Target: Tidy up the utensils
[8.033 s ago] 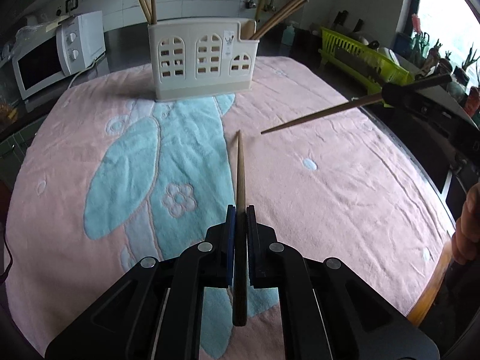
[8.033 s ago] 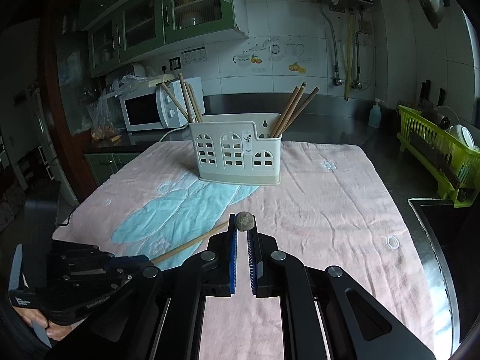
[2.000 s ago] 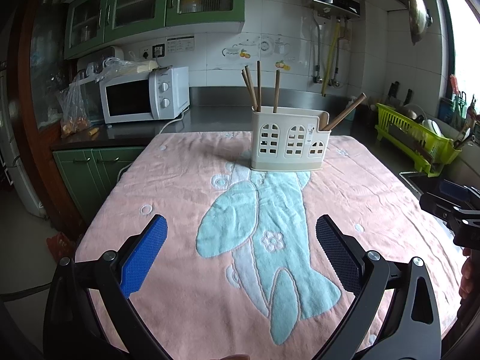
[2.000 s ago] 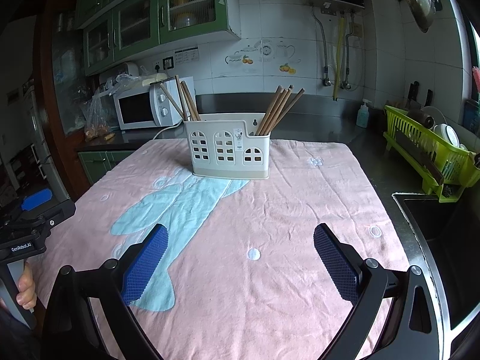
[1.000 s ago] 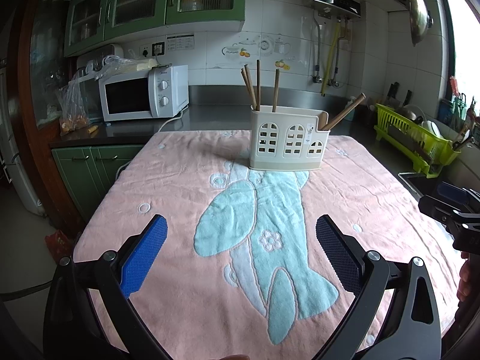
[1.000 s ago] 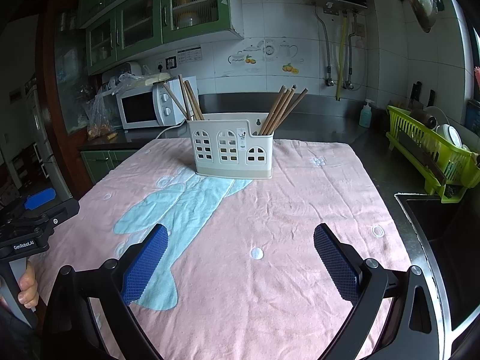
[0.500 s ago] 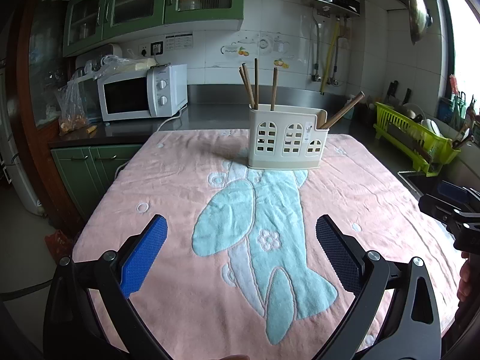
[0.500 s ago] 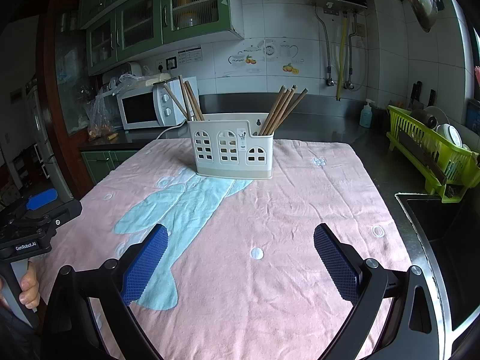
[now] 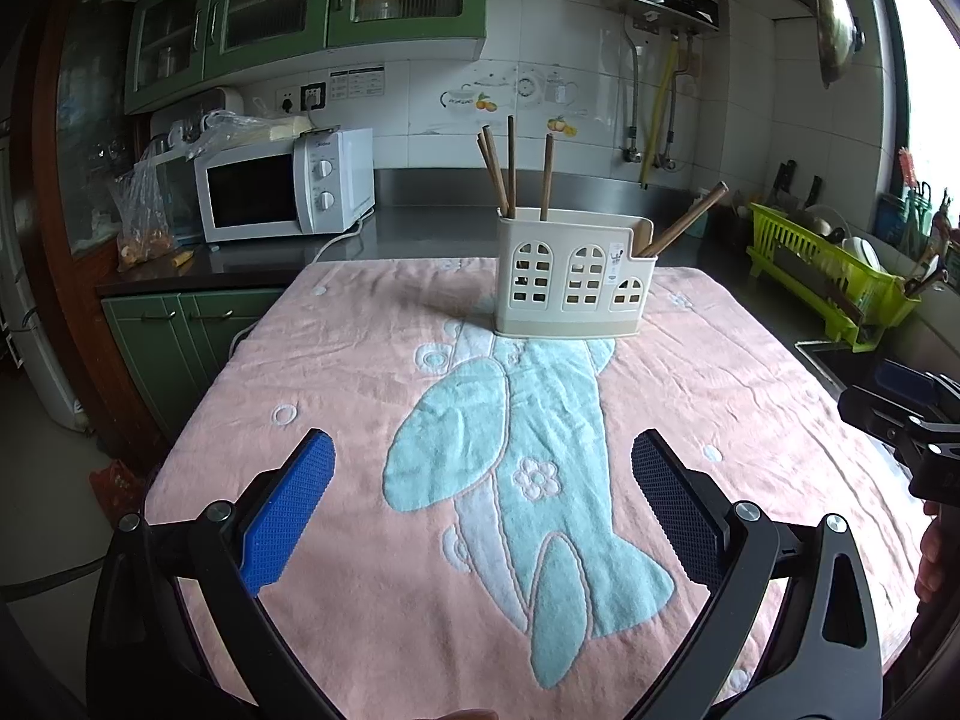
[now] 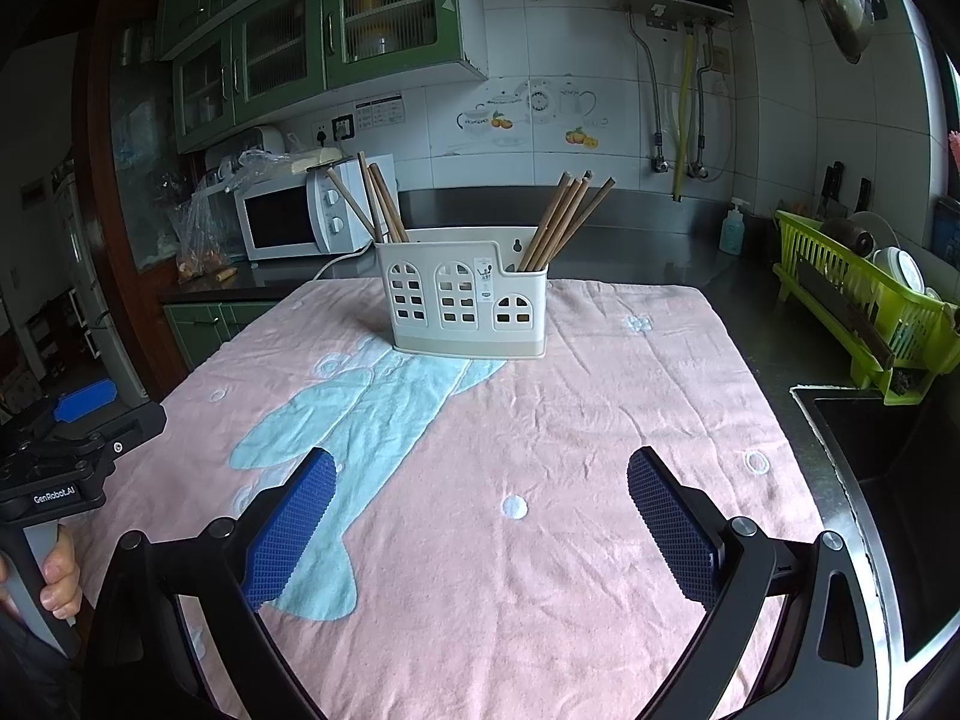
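Wooden chopsticks (image 10: 564, 219) in perforated cream plastic holder (image 10: 468, 306)

Pink towel (image 9: 336, 360) with a light-blue airplane motif (image 9: 510, 456) directly ahead, spread under the fingers. White microwave (image 9: 282, 186) far ahead-left on the dark counter, plastic bag (image 9: 141, 204) just left of it. Lime dish rack (image 10: 870, 294) ahead-right, sink (image 10: 864, 438) nearer on that side. Soap bottle (image 10: 732, 228) at the back, green cabinets (image 10: 312, 42) high ahead-left.
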`<move>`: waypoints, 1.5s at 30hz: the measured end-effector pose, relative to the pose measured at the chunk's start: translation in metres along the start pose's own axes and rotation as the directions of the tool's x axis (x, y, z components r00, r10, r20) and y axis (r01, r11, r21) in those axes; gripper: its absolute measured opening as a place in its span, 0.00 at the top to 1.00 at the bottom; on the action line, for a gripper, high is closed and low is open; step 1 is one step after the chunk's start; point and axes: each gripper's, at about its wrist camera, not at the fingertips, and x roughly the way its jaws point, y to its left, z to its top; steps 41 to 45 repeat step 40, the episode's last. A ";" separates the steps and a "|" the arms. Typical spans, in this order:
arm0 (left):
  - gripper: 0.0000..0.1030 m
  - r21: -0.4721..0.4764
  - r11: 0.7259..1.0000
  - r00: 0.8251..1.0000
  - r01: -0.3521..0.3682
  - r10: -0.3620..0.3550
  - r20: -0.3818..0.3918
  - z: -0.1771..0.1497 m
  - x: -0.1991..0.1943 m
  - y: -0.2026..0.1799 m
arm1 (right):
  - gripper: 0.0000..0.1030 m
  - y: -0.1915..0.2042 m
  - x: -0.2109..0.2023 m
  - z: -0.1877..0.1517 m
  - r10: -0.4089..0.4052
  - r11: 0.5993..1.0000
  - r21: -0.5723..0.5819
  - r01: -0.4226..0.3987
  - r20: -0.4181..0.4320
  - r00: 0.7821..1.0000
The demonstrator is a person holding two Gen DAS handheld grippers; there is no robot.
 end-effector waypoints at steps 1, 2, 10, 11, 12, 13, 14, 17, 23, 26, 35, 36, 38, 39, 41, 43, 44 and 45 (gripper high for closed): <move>0.05 0.000 1.000 1.000 0.000 0.000 0.000 0.000 0.000 -0.001 | 0.08 0.000 0.000 0.000 0.000 1.000 0.001 0.000 0.000 1.000; 0.05 0.001 1.000 1.000 -0.001 0.001 0.000 0.000 0.000 0.000 | 0.08 0.000 0.000 0.000 0.000 1.000 0.002 0.000 -0.001 1.000; 0.05 0.001 1.000 1.000 -0.002 0.002 -0.001 0.000 0.000 0.000 | 0.08 0.000 0.000 0.000 0.000 1.000 0.001 0.000 -0.001 1.000; 0.05 0.002 1.000 1.000 -0.003 0.003 -0.002 0.000 0.000 0.000 | 0.08 0.000 0.000 0.000 0.001 1.000 0.001 -0.001 -0.001 1.000; 0.05 0.002 1.000 1.000 -0.004 0.004 -0.003 0.000 0.000 0.000 | 0.08 0.000 0.000 0.000 0.000 1.000 0.000 0.000 0.000 1.000; 0.05 0.002 1.000 1.000 -0.005 0.005 -0.004 -0.001 0.000 -0.001 | 0.08 0.000 0.000 0.000 0.000 1.000 0.001 0.000 0.000 1.000; 0.05 0.001 1.000 1.000 -0.005 0.005 -0.005 -0.001 0.000 0.000 | 0.08 0.000 0.000 0.000 0.001 1.000 0.001 -0.001 0.000 1.000; 0.05 0.002 1.000 1.000 -0.007 0.007 -0.006 -0.001 0.000 0.001 | 0.08 0.000 0.000 0.000 0.000 1.000 0.002 0.000 0.000 1.000; 0.05 0.000 1.000 1.000 -0.004 0.004 -0.003 -0.001 0.000 0.001 | 0.08 -0.001 0.000 0.000 0.002 1.000 0.001 -0.002 -0.001 1.000; 0.05 0.002 1.000 1.000 0.004 -0.004 0.003 -0.002 -0.001 0.000 | 0.08 -0.001 0.000 0.000 0.001 1.000 0.002 -0.001 0.000 1.000; 0.05 0.011 1.000 1.000 0.003 -0.003 -0.004 -0.001 0.001 -0.001 | 0.08 -0.001 0.000 0.000 0.001 1.000 0.002 -0.001 0.000 1.000; 0.05 0.010 1.000 1.000 0.003 -0.003 -0.006 -0.001 0.001 -0.001 | 0.08 -0.001 0.000 0.000 0.001 1.000 0.002 -0.001 -0.001 1.000; 0.05 0.011 1.000 1.000 0.002 -0.002 -0.008 -0.001 0.002 0.000 | 0.08 -0.001 0.000 0.000 0.000 1.000 0.002 0.000 -0.002 1.000; 0.05 0.010 1.000 1.000 0.001 -0.001 -0.009 -0.001 0.002 0.000 | 0.08 -0.001 -0.001 0.000 0.001 1.000 0.002 -0.001 -0.001 1.000; 0.05 0.010 1.000 1.000 0.002 -0.002 -0.009 -0.001 0.002 0.000 | 0.08 -0.002 -0.001 0.000 0.002 1.000 0.003 -0.002 -0.001 1.000; 0.05 0.010 1.000 1.000 0.002 -0.002 -0.009 -0.001 0.002 0.000 | 0.08 -0.002 -0.001 0.000 0.002 1.000 0.003 -0.002 -0.001 1.000; 0.05 0.010 1.000 1.000 0.002 -0.002 -0.009 -0.001 0.002 0.000 | 0.08 -0.002 -0.001 0.000 0.002 1.000 0.003 -0.002 -0.001 1.000; 0.05 0.010 1.000 1.000 0.002 -0.002 -0.009 -0.001 0.002 0.000 | 0.08 -0.002 -0.001 0.000 0.002 1.000 0.003 -0.002 -0.001 1.000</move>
